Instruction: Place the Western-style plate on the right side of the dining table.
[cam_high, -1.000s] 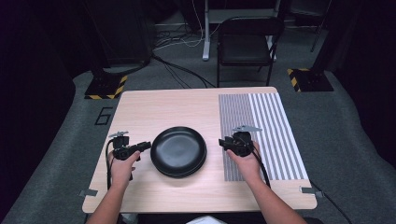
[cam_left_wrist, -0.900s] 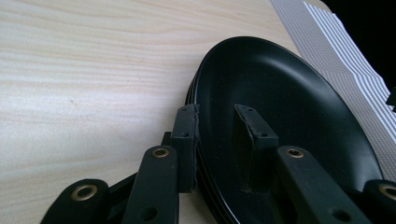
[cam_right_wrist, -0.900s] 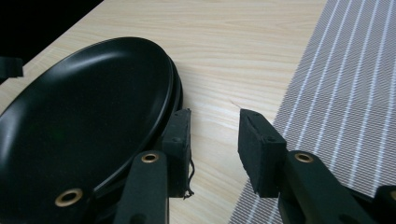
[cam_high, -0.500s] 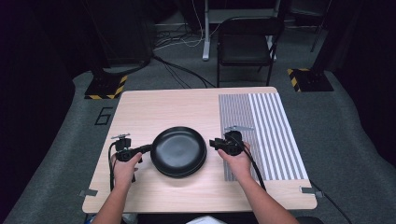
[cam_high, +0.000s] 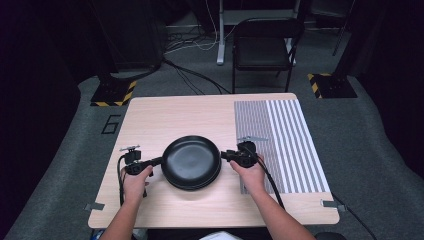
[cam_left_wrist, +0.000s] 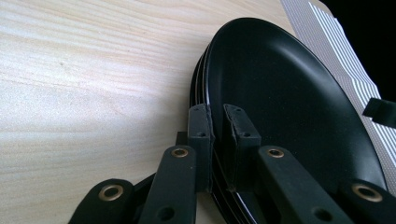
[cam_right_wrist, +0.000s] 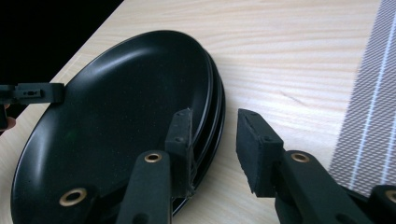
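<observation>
Currently the stack of black plates (cam_high: 191, 162) lies flat on the wooden table (cam_high: 165, 120), near its front-centre, just left of the striped mat (cam_high: 285, 145). In the two gripper views at least three rims can be counted, nested one on another.

Left gripper (cam_high: 150, 163): it meets the stack from the left, at the left edge. Its jaws have just been closing, and in the left gripper view (cam_left_wrist: 215, 140) they stand narrow, one pad above and one below the rim of the stack, pressing on it.

Right gripper (cam_high: 226, 155): it comes in from the right, at the opposite edge. In the right gripper view (cam_right_wrist: 215, 140) the jaws stand part-way apart. One pad lies over the rim of the top plate; the other hangs beside the stack over bare wood, not touching. No grip is made on this side.

Governing relation: the stack sits directly between the two grippers, which face each other along a left-to-right line through its centre. Each hand is equally near to its own edge. The plates are round, so they have no long axis and point no way; they open upward, level with the tabletop.

Judgement: a two-sided lift appears to be in preparation. It calls for the right jaws to straddle the rim and close first.
</observation>
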